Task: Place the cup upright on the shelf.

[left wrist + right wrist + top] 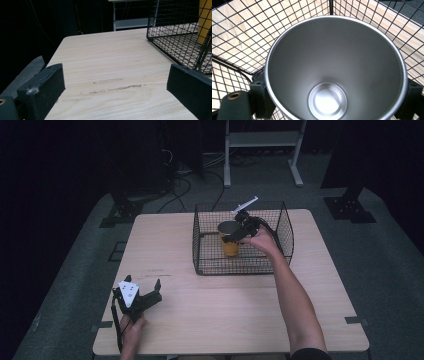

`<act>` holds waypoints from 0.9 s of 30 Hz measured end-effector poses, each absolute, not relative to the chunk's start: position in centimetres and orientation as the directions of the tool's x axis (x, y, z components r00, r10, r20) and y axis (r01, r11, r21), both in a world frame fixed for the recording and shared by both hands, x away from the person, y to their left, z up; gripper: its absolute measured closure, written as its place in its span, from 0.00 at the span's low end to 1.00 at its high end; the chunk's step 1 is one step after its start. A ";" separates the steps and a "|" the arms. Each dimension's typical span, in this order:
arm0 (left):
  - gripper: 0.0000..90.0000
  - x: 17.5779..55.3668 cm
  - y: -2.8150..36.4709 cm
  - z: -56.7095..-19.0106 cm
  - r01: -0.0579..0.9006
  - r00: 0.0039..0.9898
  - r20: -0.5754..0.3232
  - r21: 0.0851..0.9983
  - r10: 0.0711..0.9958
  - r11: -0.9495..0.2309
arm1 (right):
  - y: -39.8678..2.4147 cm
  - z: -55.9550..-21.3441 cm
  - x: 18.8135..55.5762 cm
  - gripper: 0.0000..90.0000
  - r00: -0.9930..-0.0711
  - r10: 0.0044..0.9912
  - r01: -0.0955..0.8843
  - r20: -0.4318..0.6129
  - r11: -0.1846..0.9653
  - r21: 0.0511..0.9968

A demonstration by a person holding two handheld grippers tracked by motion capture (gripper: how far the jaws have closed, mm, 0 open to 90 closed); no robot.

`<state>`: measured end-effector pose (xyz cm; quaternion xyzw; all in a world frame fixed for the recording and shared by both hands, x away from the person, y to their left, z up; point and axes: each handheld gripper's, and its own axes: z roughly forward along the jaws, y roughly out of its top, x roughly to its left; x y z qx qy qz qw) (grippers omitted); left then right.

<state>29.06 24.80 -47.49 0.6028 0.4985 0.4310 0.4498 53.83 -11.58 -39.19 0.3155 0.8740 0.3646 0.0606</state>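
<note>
the left hand-held gripper (147,296) rests low on the pale wooden counter (215,310) near its front left corner, gripped by the person's left hand (131,327), a white three-cornered plate on its top. its jaws stand wide apart with nothing between them; in the left gripper view the two black foam pads (41,93) frame a bare stretch of wood grain bearing a few faint scuff marks (117,87). ahead of this hand-held gripper and to its right sits the black wire mesh basket (175,37), and through the mesh a strip of yellow shows at the far right edge.

the person's right forearm (295,305) reaches forward from the front edge of the counter, well apart from the left hand-held gripper, and goes over the near wall of the black wire mesh basket. the right hand-held gripper (239,231) is inside the basket, its jaws closed around the yellow metal cup with a silver steel interior (230,240), just below the rim. the cup stands upright near the middle of the basket; whether its base touches the mesh floor cannot be told. in the right gripper view the open mouth of the cup (335,67) sits directly in front of the camera, with the black jaws pressing on both sides, and the basket's mesh and the counter's wood beneath it.

beyond the counter lie a dark floor, cables and a white metal frame (262,150).
</note>
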 end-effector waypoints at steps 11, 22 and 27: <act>0.01 29.1 24.8 -47.5 0.215 0.130 0.067 0.972 0.989 -0.094 | -12.0 -39.7 54.0 0.14 -0.788 0.603 0.517 0.126 0.537 0.667; 0.01 29.0 24.8 -47.5 0.214 0.130 0.070 0.972 0.989 -0.097 | -12.4 -39.9 53.8 0.13 -0.788 0.607 0.506 0.104 0.542 0.671; 0.01 29.1 24.8 -47.5 0.213 0.130 0.073 0.972 0.989 -0.099 | -12.6 -39.8 53.7 0.12 -0.790 0.601 0.514 0.123 0.539 0.667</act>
